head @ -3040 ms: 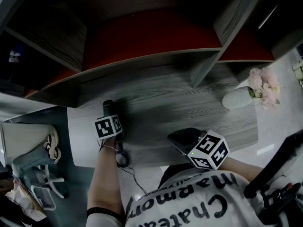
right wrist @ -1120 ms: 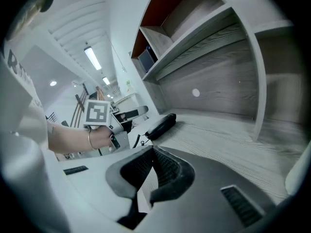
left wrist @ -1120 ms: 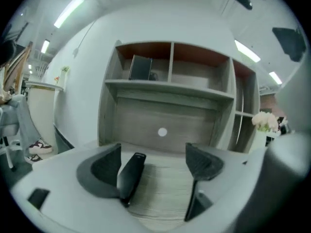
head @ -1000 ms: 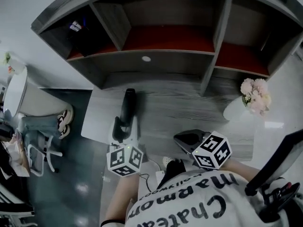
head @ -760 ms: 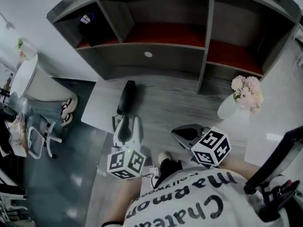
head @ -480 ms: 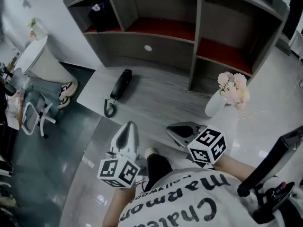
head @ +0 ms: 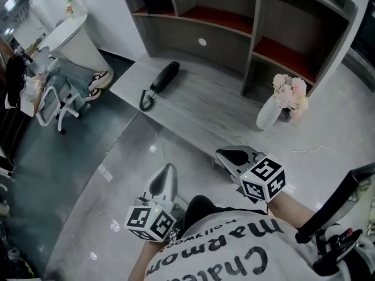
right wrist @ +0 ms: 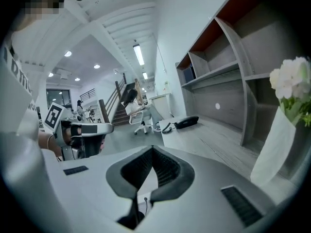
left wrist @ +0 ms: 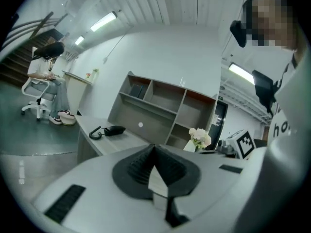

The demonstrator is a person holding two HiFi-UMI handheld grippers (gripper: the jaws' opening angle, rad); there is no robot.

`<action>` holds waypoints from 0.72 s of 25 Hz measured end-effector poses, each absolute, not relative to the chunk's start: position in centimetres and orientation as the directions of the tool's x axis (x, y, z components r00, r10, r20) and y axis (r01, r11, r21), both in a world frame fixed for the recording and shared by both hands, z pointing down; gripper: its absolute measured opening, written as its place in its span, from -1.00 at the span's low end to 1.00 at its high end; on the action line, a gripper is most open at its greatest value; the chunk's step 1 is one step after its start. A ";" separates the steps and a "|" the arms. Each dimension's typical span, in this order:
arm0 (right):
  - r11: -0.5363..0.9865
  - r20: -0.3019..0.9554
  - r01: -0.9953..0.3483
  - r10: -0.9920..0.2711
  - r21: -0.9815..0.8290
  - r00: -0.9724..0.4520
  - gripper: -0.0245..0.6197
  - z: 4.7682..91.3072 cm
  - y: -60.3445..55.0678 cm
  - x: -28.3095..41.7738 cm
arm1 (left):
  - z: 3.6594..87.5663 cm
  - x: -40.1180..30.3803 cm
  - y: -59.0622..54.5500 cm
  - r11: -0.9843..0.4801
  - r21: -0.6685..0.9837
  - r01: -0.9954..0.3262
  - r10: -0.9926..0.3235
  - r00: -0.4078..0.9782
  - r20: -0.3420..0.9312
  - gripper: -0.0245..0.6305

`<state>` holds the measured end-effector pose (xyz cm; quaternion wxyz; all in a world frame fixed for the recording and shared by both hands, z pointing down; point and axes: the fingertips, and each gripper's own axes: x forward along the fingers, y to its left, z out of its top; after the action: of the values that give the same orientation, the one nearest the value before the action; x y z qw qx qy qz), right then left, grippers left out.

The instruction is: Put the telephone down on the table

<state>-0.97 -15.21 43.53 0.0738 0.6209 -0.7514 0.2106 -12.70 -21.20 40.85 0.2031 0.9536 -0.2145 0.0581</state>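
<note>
The telephone point(head: 163, 78) lies on the desk point(head: 206, 109). The left tool point(head: 166, 170) has just squeezed shut, empty. The right tool point(head: 226, 154) is closed and empty too.

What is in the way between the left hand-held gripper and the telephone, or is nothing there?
Nothing visible does. The telephone lies on the table; only open floor and the table's bare top lie between it and the left hand-held gripper, whose jaws have just closed empty. The vase stands well off to the side.

One telephone point(head: 165, 76); one vase point(head: 266, 115); one table point(head: 202, 107) — two hand-held grippers point(head: 168, 168) point(head: 220, 153)
</note>
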 end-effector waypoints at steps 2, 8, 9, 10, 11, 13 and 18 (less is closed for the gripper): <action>0.141 0.373 -0.964 -0.902 -0.224 -0.219 -0.90 43.5 -14.4 -1.6 | 40.3 -13.8 -20.4 -0.820 0.371 -0.437 -0.399 0.900 0.177 -0.90; 0.132 0.366 -0.965 -0.906 -0.228 -0.211 -0.90 43.6 -12.7 -3.0 | 39.8 -16.8 -18.5 -0.807 0.361 -0.467 -0.428 0.884 0.188 -0.90; 0.131 0.365 -0.965 -0.907 -0.226 -0.209 -0.90 43.6 -12.5 -3.1 | 39.8 -17.2 -18.3 -0.806 0.362 -0.469 -0.429 0.883 0.188 -0.90; 0.130 0.363 -0.966 -0.908 -0.224 -0.207 -0.90 43.5 -12.3 -3.3 | 39.8 -17.4 -18.0 -0.806 0.361 -0.470 -0.430 0.883 0.189 -0.90; 0.129 0.362 -0.966 -0.909 -0.223 -0.205 -0.90 43.5 -12.2 -3.4 | 39.8 -17.6 -17.8 -0.805 0.360 -0.471 -0.431 0.882 0.189 -0.90; 0.127 0.357 -0.967 -0.912 -0.219 -0.201 -0.90 43.3 -12.0 -3.5 | 39.8 -17.8 -17.5 -0.808 0.356 -0.470 -0.430 0.883 0.190 -0.90; 0.124 0.338 -0.967 -0.920 -0.223 -0.196 -0.90 42.4 -11.8 -4.0 | 39.4 -18.4 -17.1 -0.813 0.347 -0.468 -0.425 0.884 0.197 -0.90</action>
<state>-3.97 -11.77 42.40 0.0585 0.6313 -0.7474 0.1986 -18.44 -17.07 39.42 0.1961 0.9504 -0.2348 0.0552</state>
